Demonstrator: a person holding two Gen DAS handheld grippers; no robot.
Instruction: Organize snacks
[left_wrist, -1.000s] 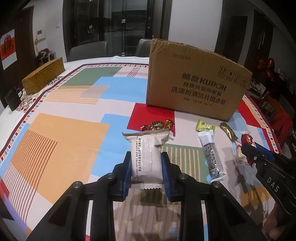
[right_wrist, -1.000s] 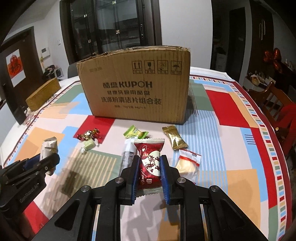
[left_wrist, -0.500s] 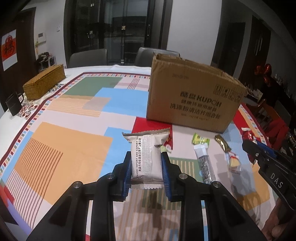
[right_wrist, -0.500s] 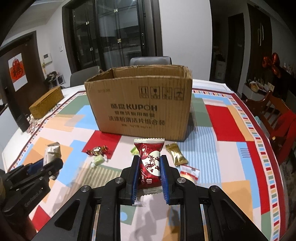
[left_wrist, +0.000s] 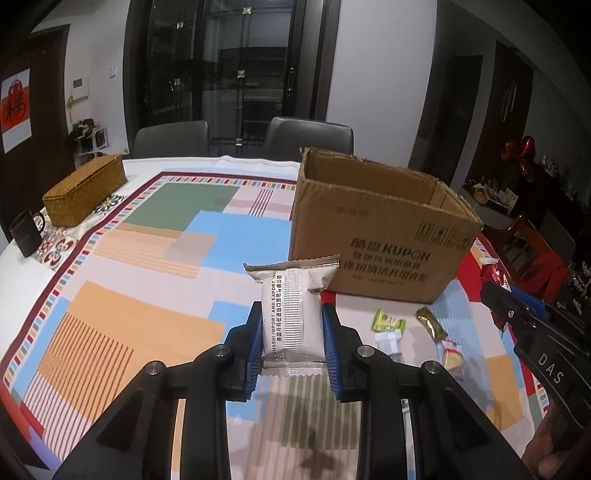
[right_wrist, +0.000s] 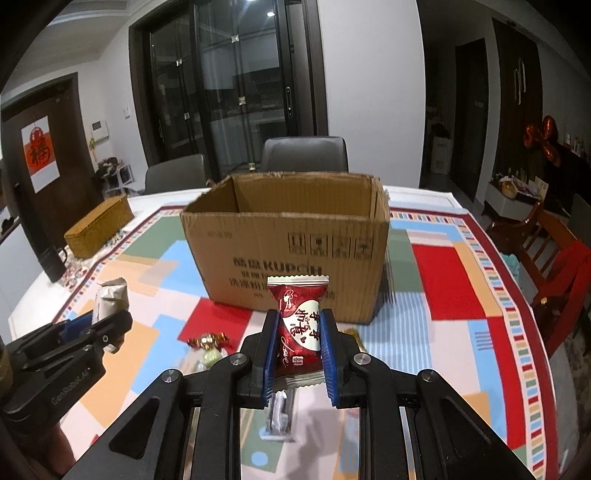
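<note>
White plaster walls (right_wrist: 373, 74) around tall dark-framed glass doors (right_wrist: 229, 85), black outside, one ceiling lamp mirrored in the panes. Two grey upholstered chairs (left_wrist: 309, 137) pushed against the far edge of a table under a patchwork cloth of red, blue, orange and green blocks (left_wrist: 122, 317). Dark wooden door with a red-and-white paper poster (right_wrist: 40, 153) at left. Red wooden chair (right_wrist: 554, 258) at right, red foil balloons (right_wrist: 546, 138) above a cluttered sideboard.

Silver-white snack pack (left_wrist: 291, 314); red-and-white snack pack (right_wrist: 299, 328); brown cardboard box (right_wrist: 288, 251); tablecloth (left_wrist: 147, 258) in orange, blue, green, red blocks with stripes
</note>
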